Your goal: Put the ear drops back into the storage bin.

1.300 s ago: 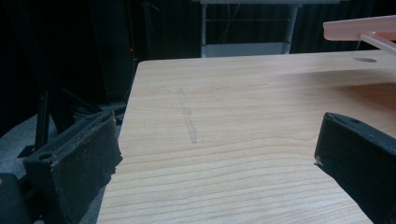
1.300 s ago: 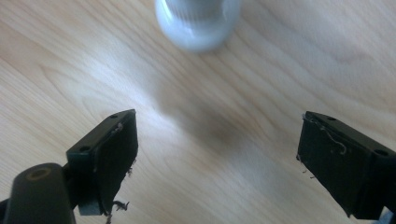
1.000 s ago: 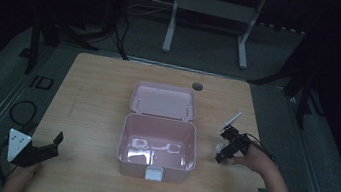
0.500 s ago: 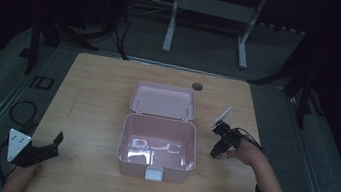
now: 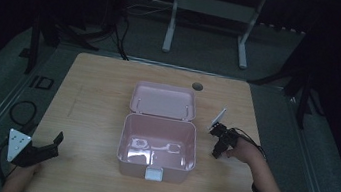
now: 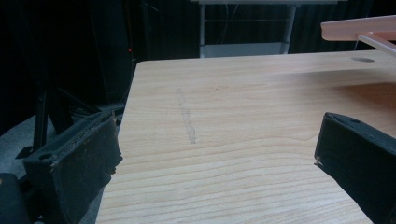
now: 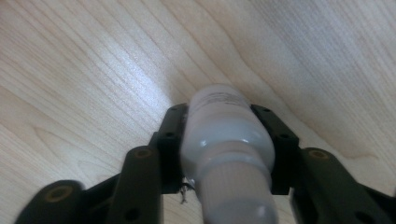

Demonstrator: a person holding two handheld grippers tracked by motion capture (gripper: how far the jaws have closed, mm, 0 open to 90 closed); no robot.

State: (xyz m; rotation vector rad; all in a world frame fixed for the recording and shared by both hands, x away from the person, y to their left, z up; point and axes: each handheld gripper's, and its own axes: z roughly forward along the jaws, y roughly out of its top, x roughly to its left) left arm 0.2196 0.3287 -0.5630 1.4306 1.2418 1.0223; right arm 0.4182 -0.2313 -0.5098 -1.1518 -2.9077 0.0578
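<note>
Your right gripper [image 7: 227, 154] has its jaws closed on a white bottle [image 7: 224, 135], one jaw on each side of the body just below the shoulder. In the high view this gripper [image 5: 220, 142] hangs just right of the open pink box [image 5: 157, 147], over bare table [image 5: 98, 96]. Whether the bottle's base touches the wood cannot be told.

Your left gripper [image 6: 219, 154] has its jaws spread wide and holds nothing. It rests at the near left corner of the table [image 5: 32, 150], well apart from the box.

Likely faults from here:

- Slip. The bottle is smooth and round, and the jaws contact it along narrow strips. A quick tilt or jolt could let it rotate or slide out. Keep the squeeze steady.
- Wall strike. If the bottle goes into the box, its low end may catch the right wall. The box looks light and nothing holds it, so a knock could shift it. Raise the bottle above the rim first.
- Crowding. Pale items [image 5: 156, 146] already lie on the box floor. Setting the bottle on them may leave it tipped.
</note>
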